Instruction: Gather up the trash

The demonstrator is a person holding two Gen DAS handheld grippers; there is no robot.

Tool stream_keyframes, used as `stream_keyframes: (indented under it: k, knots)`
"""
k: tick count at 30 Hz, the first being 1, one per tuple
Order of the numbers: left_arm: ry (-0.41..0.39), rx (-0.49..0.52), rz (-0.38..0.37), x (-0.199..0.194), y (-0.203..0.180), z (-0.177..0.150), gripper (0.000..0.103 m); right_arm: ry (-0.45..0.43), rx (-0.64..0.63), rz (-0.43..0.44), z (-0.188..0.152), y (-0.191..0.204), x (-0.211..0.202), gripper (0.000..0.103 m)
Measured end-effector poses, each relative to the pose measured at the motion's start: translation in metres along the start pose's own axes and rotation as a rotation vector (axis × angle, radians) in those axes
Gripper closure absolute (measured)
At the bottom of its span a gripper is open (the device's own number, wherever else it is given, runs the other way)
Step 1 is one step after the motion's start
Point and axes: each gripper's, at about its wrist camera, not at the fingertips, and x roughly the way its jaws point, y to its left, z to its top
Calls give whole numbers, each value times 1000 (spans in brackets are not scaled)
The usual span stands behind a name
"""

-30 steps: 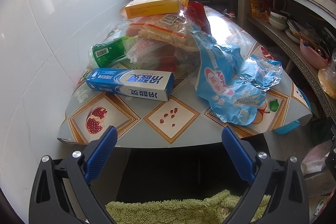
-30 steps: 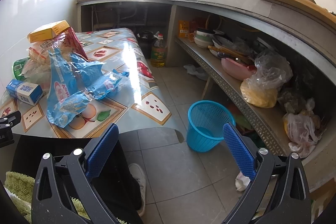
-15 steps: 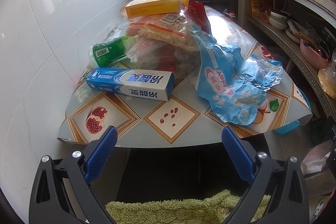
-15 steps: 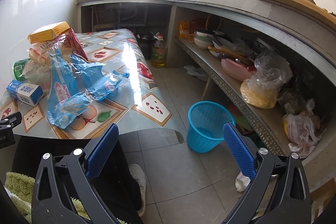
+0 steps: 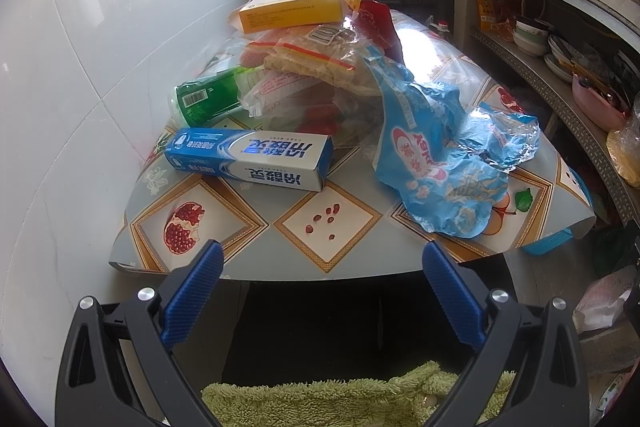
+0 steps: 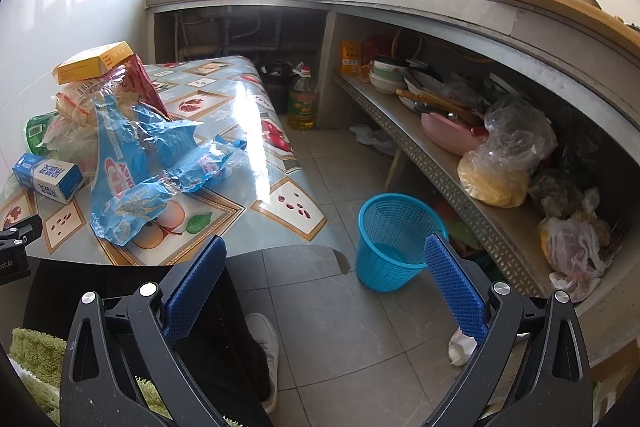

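A: What rubbish is on the table?

B: A heap on the fruit-patterned oilcloth table (image 5: 208,223): a crumpled blue plastic wrapper (image 5: 436,163) at the near right, a long blue-and-white cardboard toothpaste box (image 5: 252,157) lying flat at the near left, and behind them a green plastic bottle (image 5: 208,101) on its side, clear crinkled bags (image 5: 312,63), and a flat yellow carton (image 5: 296,9) on top.

A: And the grippers?

B: The left gripper (image 5: 322,261) is spread wide and empty, at the table's near edge; box and wrapper lie ahead of its blue fingers (image 5: 192,295), well apart. The right gripper (image 6: 326,255) is equally wide and empty, over the grey floor tiles; a round blue mesh waste basket (image 6: 394,239) stands between its fingertips in view, farther off.
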Motion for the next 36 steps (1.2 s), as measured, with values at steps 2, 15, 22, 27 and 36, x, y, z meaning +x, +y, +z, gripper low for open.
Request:
stream_keyframes:
  k: [2, 15, 22, 27, 36]
  knots:
    - [0, -1, 0, 0, 0, 0, 6, 0, 2, 1, 0, 0, 0, 8]
    - [2, -1, 0, 0, 0, -1, 6, -3, 2, 1, 0, 0, 0, 8]
    - [1, -2, -7, 3, 0, -1, 5, -3, -3, 4, 7, 10, -2, 8]
    - [1, 5, -16, 2, -3, 0, 6, -1, 2, 6, 9, 7, -2, 8]
    - [-2, -22, -19, 12, 3, 13, 6, -15, 6, 49, 15, 8, 8, 8]
